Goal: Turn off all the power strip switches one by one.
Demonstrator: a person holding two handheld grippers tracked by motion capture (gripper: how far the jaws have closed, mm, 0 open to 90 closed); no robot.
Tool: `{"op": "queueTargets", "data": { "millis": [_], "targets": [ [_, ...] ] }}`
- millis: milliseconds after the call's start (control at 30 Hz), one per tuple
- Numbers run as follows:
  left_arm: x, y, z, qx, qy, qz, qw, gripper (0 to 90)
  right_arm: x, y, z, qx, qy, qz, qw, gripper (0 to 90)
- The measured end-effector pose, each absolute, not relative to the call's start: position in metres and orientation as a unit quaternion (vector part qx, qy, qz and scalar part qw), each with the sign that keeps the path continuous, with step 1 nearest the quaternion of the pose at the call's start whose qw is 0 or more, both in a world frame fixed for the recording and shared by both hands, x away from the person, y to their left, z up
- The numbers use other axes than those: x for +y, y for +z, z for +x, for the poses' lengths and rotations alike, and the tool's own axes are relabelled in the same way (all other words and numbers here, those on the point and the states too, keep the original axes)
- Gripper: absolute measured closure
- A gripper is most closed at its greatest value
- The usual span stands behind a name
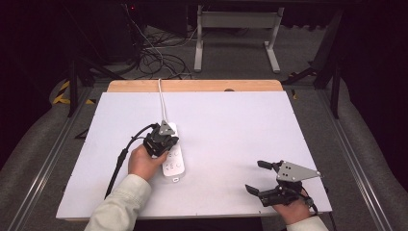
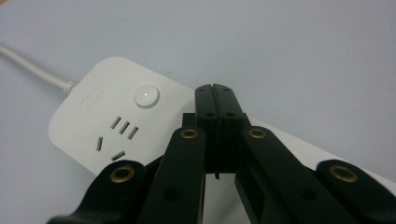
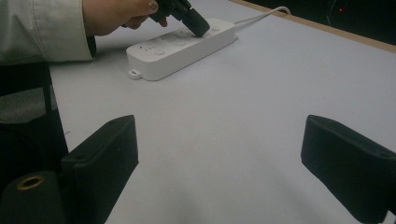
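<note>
Left gripper (image 2: pixel 215 100), jaws pressed together on nothing, tips over the power strip (image 2: pixel 88 126): rigid, light, slick plastic, likeliest gripped across its narrow sides; right gripper (image 3: pixel 219 163) gapes wide, empty.

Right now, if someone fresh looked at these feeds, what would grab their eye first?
The white power strip on the white table, left of centre, its cable running to the far edge. The left gripper, jaws shut, tips down over the strip close to its round button. The right gripper waits wide open at the near right, holding nothing.
</note>
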State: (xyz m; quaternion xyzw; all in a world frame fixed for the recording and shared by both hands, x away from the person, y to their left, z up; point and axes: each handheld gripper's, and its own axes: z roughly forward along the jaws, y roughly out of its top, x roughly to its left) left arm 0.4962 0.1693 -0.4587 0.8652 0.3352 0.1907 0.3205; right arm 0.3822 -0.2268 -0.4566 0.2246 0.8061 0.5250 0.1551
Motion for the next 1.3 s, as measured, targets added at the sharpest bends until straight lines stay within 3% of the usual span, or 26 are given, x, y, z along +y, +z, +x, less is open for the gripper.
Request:
{"op": "queueTargets", "data": {
  "millis": [267,400,533,700,900,1300],
  "targets": [
    [0.165,-0.46,0.493,0.335,0.21,0.864,0.313,90.0,-0.226,-0.457,0.382,0.807,0.524,0.225,0.155,11.7],
    [0.168,-0.461,0.495,0.344,0.193,0.86,0.323,90.0,-0.226,-0.457,0.382,0.807,0.523,0.224,0.154,11.7],
    [0.162,-0.461,0.491,0.338,0.217,0.863,0.307,90.0,-0.226,-0.457,0.382,0.807,0.524,0.225,0.153,11.7],
    [0.172,-0.455,0.496,0.354,0.185,0.855,0.329,90.0,-0.226,-0.457,0.382,0.807,0.525,0.224,0.154,11.7],
    [0.18,-0.439,0.494,0.352,0.193,0.836,0.374,90.0,-0.227,-0.458,0.384,0.807,0.524,0.227,0.152,11.7],
    [0.194,-0.437,0.518,0.376,0.184,0.83,0.368,90.0,-0.226,-0.457,0.383,0.807,0.523,0.226,0.153,11.7]
  ]
}}
